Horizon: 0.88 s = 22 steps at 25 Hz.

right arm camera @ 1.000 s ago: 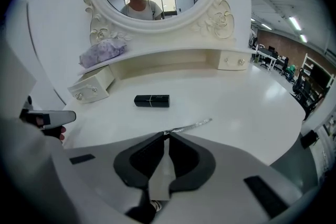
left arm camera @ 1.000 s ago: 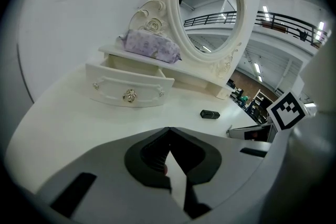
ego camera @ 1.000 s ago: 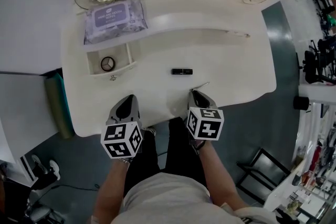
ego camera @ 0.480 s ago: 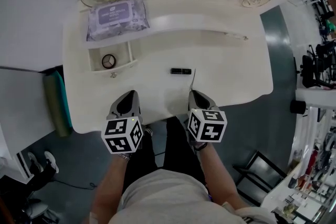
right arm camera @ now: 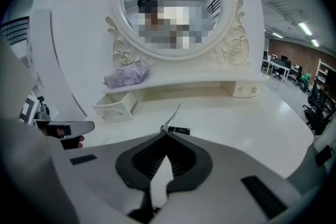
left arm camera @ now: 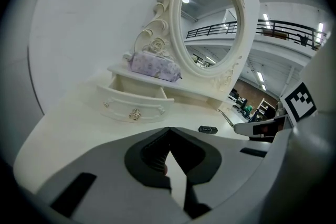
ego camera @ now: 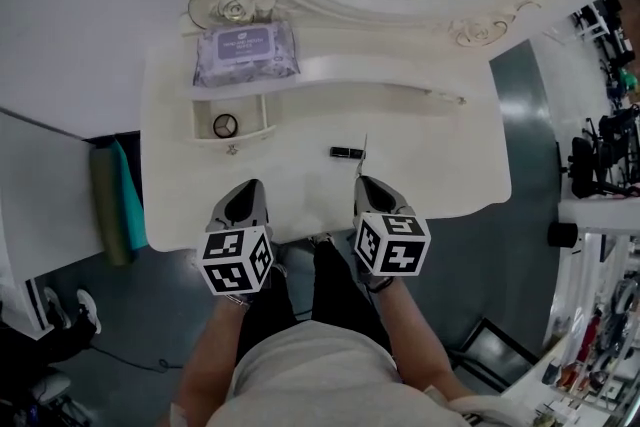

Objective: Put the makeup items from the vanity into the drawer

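right gripper pinching a thin silvery tool, open drawer at upper left of the head view

the right gripper [right arm camera: 165, 132] has its jaws pressed together on the end of a thin silvery tool [right arm camera: 171, 117]. it is a slim, shiny, slightly bent sliver, perhaps tweezers, poking past the tips at mid-frame, just right of a small black tube [ego camera: 347, 152] on the vanity [ego camera: 440, 165]. the left gripper [left arm camera: 168, 129] has its jaws together on nothing. to do this well, keep the pinch firm since little metal is held. carry the tool left and up-frame, clear of the tube. release it only once it is low inside the open drawer [ego camera: 232, 141], beside the round item [ego camera: 225, 125].
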Each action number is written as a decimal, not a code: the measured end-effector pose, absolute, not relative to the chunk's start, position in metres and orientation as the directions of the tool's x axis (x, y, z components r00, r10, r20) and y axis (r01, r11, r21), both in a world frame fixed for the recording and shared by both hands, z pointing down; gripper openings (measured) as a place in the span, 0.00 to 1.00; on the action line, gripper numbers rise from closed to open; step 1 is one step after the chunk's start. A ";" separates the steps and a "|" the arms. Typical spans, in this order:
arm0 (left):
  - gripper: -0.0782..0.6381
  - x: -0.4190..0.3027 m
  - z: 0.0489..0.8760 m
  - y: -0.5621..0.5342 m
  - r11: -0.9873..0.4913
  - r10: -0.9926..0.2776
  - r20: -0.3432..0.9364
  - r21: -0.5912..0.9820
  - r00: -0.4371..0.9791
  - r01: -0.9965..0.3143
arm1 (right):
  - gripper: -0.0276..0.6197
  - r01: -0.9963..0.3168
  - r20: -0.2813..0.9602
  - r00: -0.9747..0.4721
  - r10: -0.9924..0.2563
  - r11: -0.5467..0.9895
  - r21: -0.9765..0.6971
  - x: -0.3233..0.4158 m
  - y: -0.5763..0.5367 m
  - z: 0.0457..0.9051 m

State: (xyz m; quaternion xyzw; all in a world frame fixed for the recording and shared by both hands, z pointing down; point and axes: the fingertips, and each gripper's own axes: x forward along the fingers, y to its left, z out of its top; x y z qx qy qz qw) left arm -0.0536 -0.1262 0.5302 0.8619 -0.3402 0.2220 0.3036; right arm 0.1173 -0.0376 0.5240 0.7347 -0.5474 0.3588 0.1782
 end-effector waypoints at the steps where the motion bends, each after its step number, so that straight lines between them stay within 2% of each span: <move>1: 0.12 -0.057 0.527 -0.129 -0.576 -0.466 0.584 0.370 0.665 -0.729 | 0.07 -0.937 0.717 0.132 -0.685 -0.321 -0.134 0.113 -0.042 0.521; 12: 0.12 -0.120 0.491 -0.157 -0.430 -0.645 0.531 0.341 0.549 -0.836 | 0.07 -0.985 0.654 -0.047 -0.755 -0.076 -0.158 0.057 -0.111 0.483; 22: 0.12 -0.168 0.476 -0.162 -0.287 -0.746 0.516 0.321 0.421 -0.902 | 0.07 -0.971 0.642 -0.231 -0.731 0.137 -0.194 0.003 -0.156 0.476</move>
